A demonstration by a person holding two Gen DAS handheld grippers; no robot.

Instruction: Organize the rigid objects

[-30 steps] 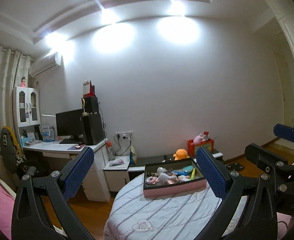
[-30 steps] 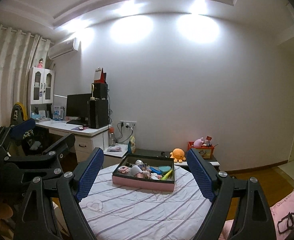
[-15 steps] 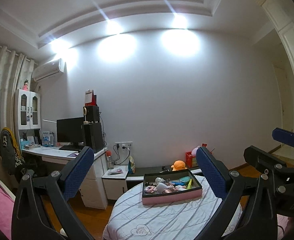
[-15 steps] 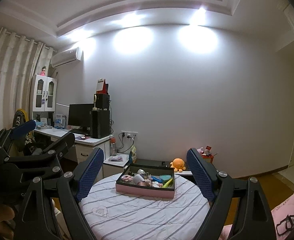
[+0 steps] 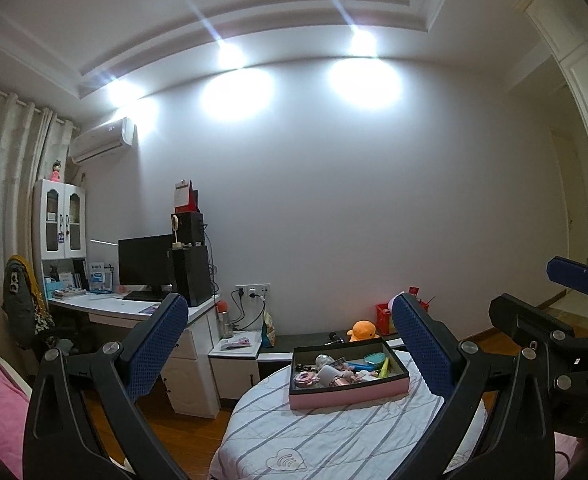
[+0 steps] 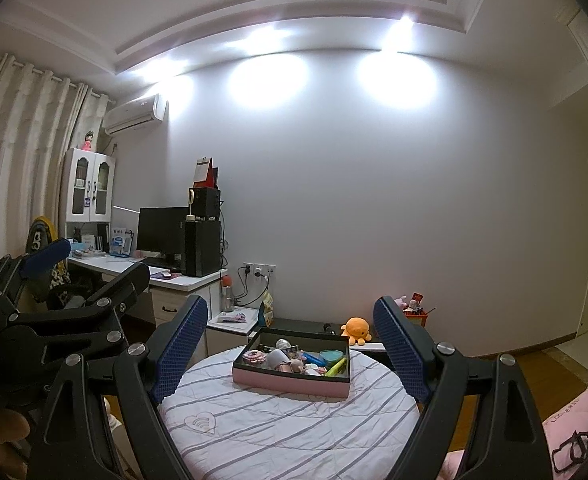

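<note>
Both grippers wide open, holding nothing, well back from the box

Small items fill the pink box [image 6: 291, 378] on the striped worktop [image 6: 277, 432]; left gripper [image 5: 289, 344] and right gripper [image 6: 289, 340] should approach level, centred.

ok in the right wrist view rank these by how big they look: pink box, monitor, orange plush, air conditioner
1. pink box
2. monitor, close to the box, and farther away
3. air conditioner
4. orange plush
</note>
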